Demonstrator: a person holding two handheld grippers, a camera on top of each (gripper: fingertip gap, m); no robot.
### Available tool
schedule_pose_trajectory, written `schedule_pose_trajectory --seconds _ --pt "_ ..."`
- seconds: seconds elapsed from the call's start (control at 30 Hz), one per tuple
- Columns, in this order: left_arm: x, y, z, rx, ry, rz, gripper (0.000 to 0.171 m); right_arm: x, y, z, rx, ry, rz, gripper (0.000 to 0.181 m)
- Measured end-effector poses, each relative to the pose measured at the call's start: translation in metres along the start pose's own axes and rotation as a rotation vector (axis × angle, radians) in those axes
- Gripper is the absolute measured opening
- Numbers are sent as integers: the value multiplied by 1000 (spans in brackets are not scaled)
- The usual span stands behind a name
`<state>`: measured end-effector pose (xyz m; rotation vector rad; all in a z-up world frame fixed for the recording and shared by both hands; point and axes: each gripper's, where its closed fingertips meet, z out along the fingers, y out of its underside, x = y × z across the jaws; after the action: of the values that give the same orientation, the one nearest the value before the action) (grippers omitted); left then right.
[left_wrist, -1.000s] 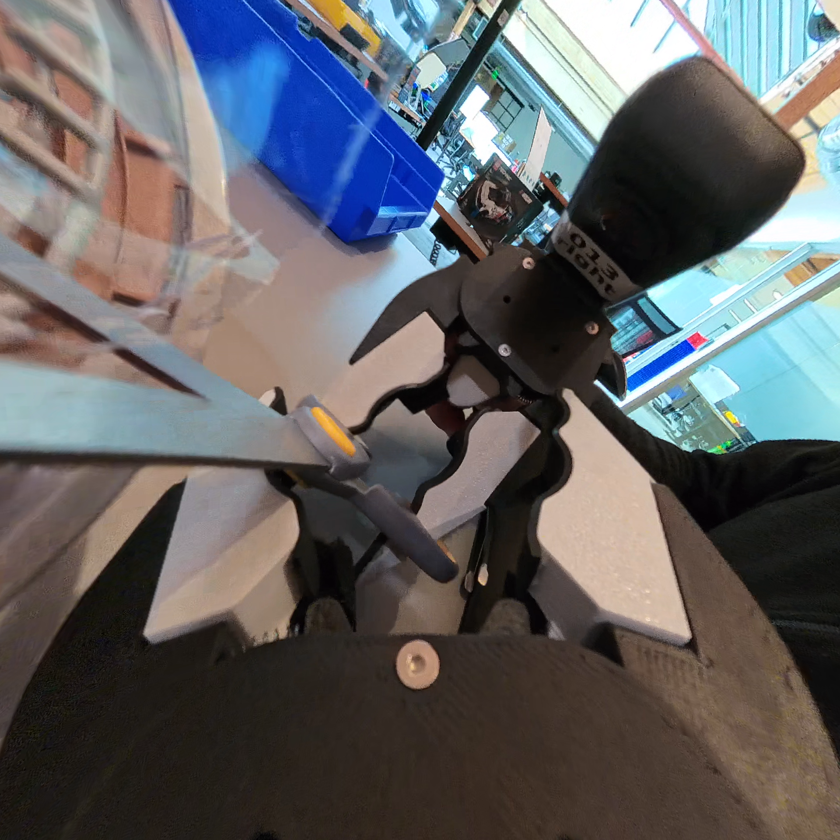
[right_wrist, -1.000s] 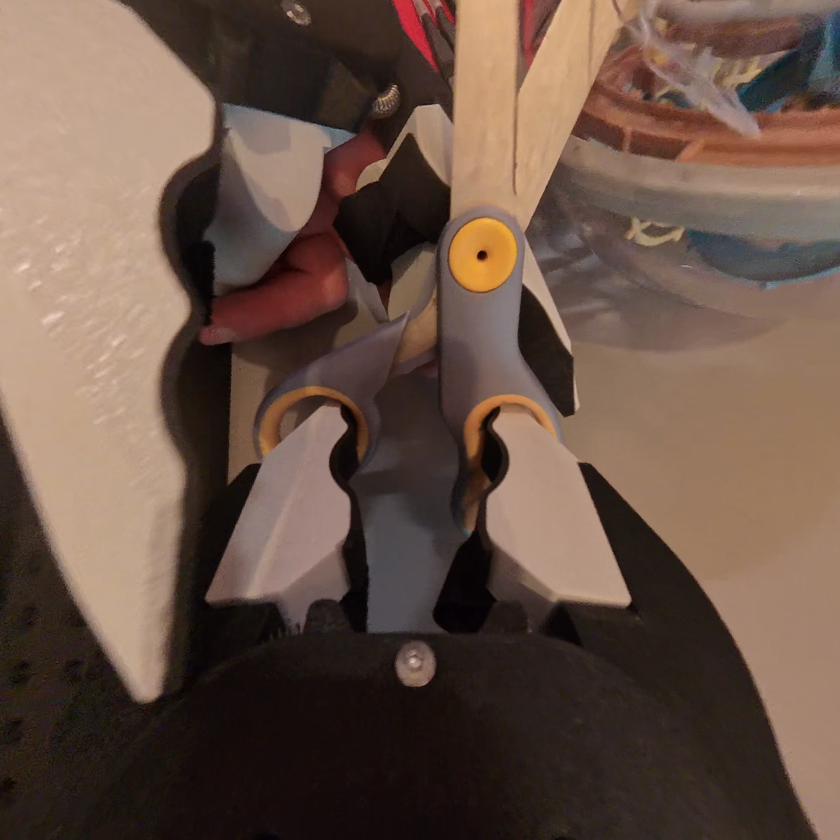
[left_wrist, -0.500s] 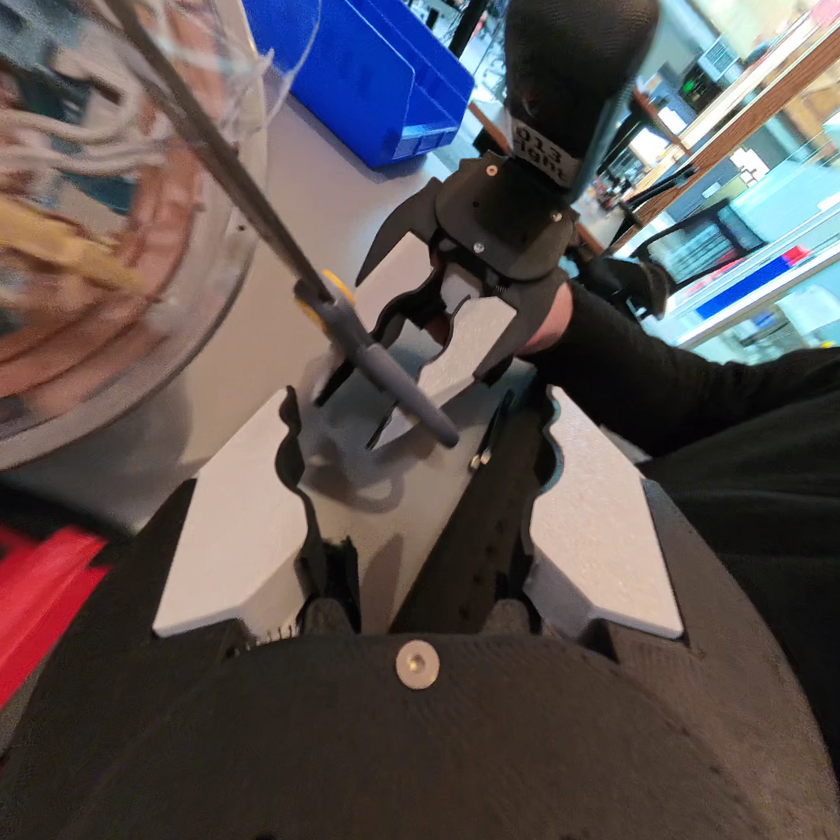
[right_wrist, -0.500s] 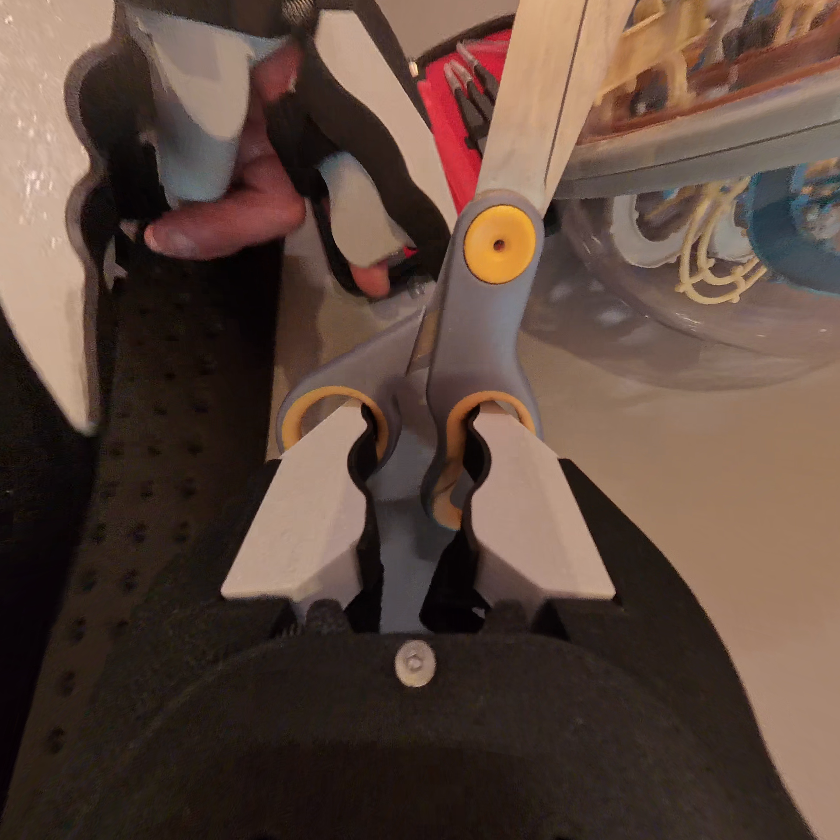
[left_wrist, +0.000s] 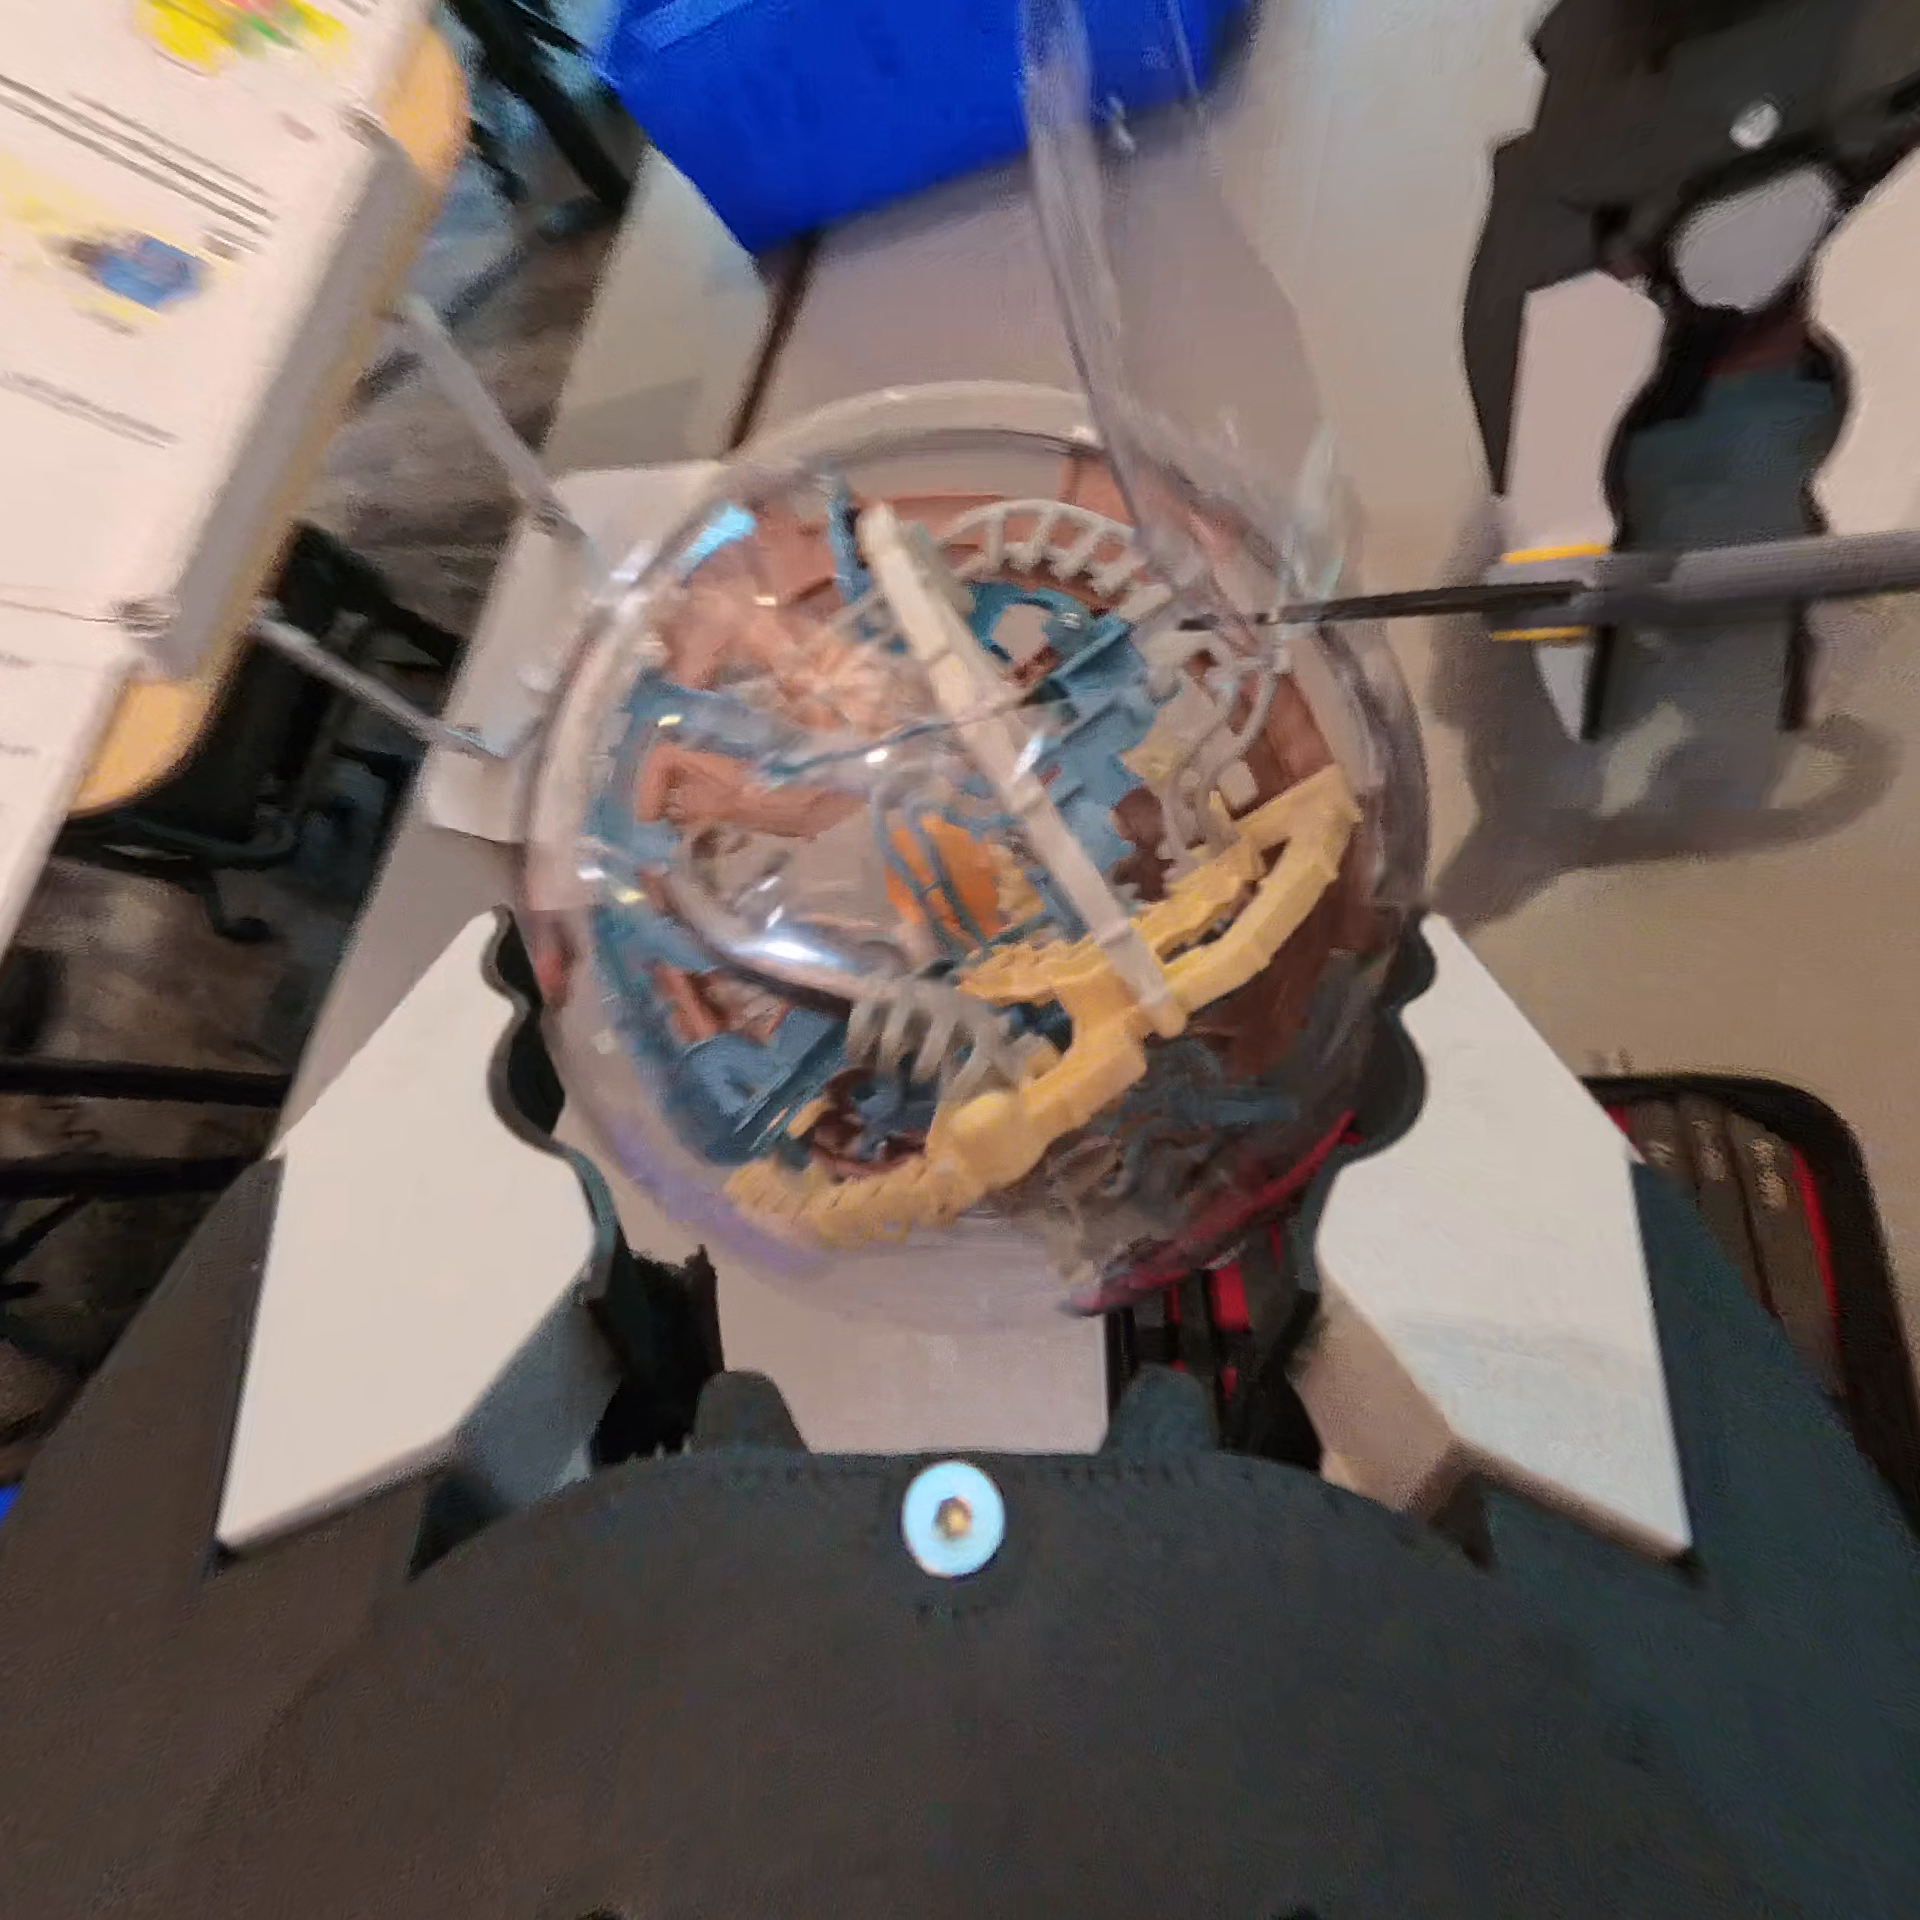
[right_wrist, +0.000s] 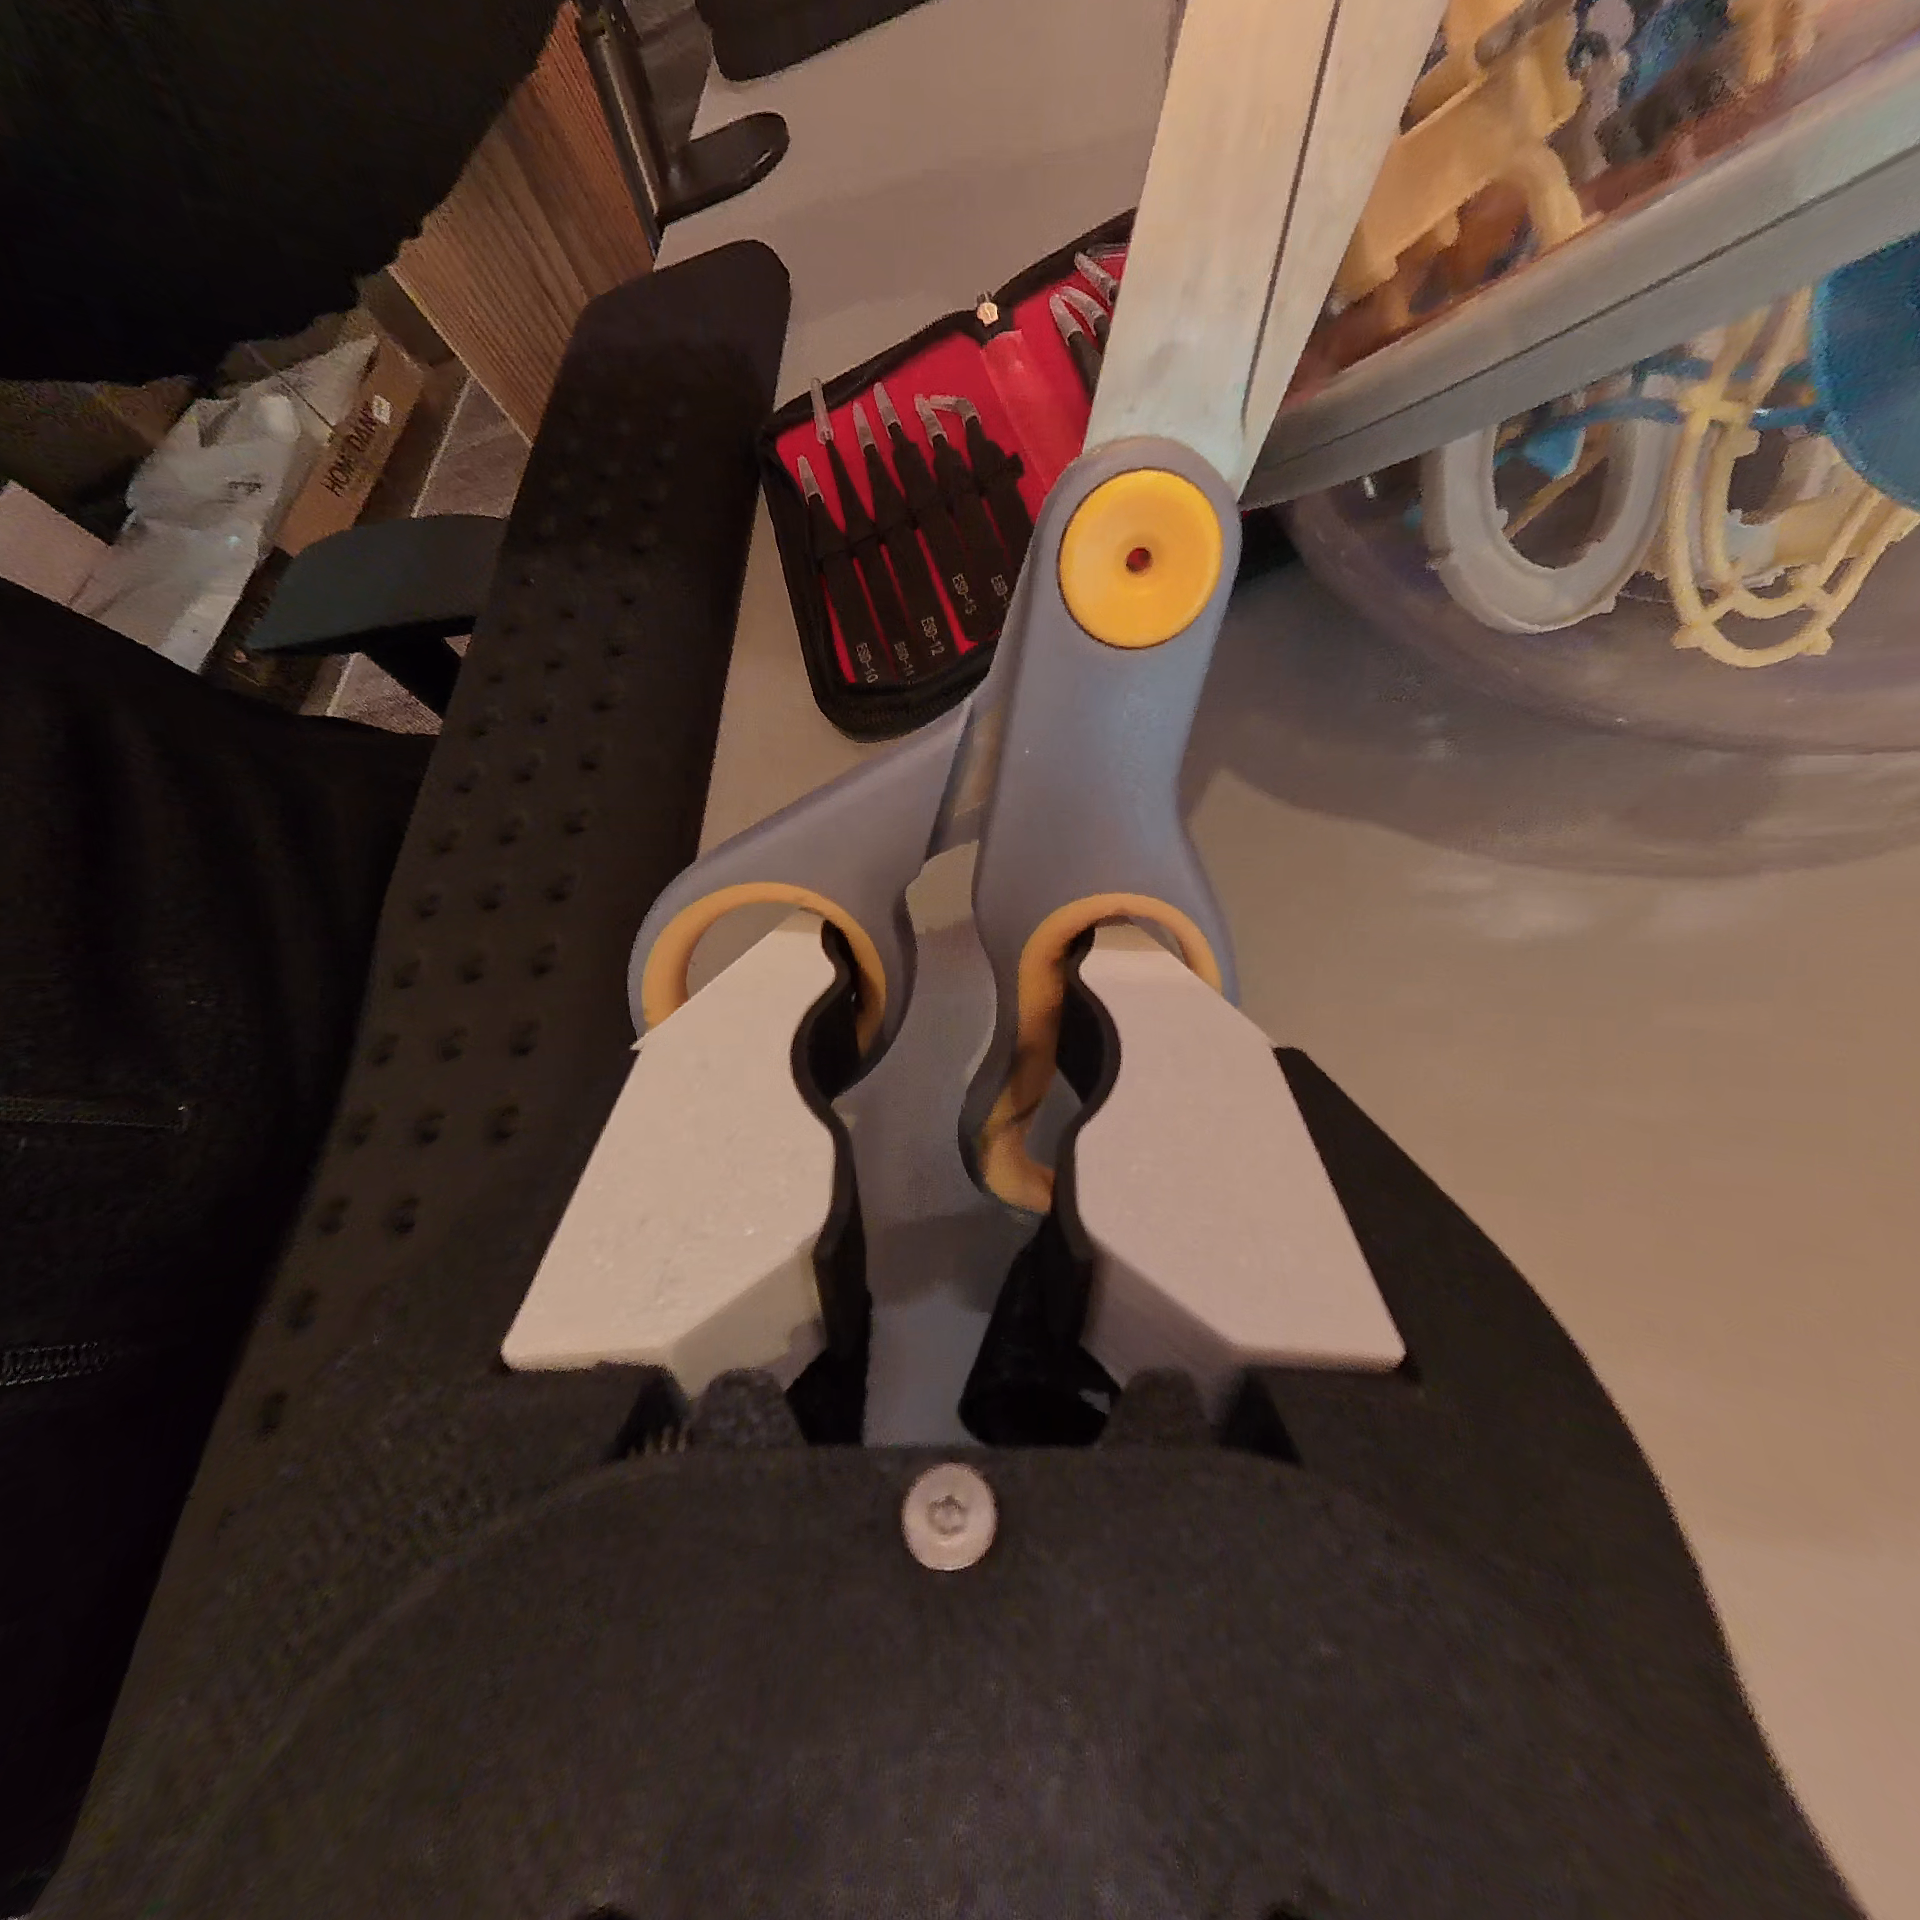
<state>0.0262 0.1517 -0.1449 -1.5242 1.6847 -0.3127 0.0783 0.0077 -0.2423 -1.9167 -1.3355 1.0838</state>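
The left hand-held gripper (left_wrist: 956, 1049), released wide, has swung from facing the right hand-held gripper (right_wrist: 961, 997) to straddling the clear maze ball (left_wrist: 971, 862) on the table (right_wrist: 1558, 1143), contact uncertain. The right one stays clenched on the scissors (right_wrist: 1101, 790), blades at the ball's 2 o'clock edge; tweezer case (right_wrist: 925, 520) beyond.

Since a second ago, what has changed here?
The left gripper has swung from facing the right gripper to facing the clear maze ball, which now sits between its open jaws. The scissors stay clamped in the right gripper, blades at the ball's clear packaging.
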Motion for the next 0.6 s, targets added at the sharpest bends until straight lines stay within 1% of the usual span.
schedule_pose_trajectory --seconds 0.03,0.17,0.27,0.37,0.5,0.6 --pt "0 -1 8 -10 16 4 159 1 -2 0 9 -4 1 32" --pt "-2 -10 18 18 48 -19 158 9 -2 2 4 8 11 33" --pt "0 -15 24 40 72 -52 158 15 -6 1 -5 43 -14 35" --pt "2 -19 30 34 72 -19 158 13 -12 -3 -11 29 -20 41" --pt "6 -26 36 1 68 30 158 16 -7 -6 -68 52 -14 50" --pt "11 -33 40 -19 56 70 158 15 -7 -14 -115 86 7 63"
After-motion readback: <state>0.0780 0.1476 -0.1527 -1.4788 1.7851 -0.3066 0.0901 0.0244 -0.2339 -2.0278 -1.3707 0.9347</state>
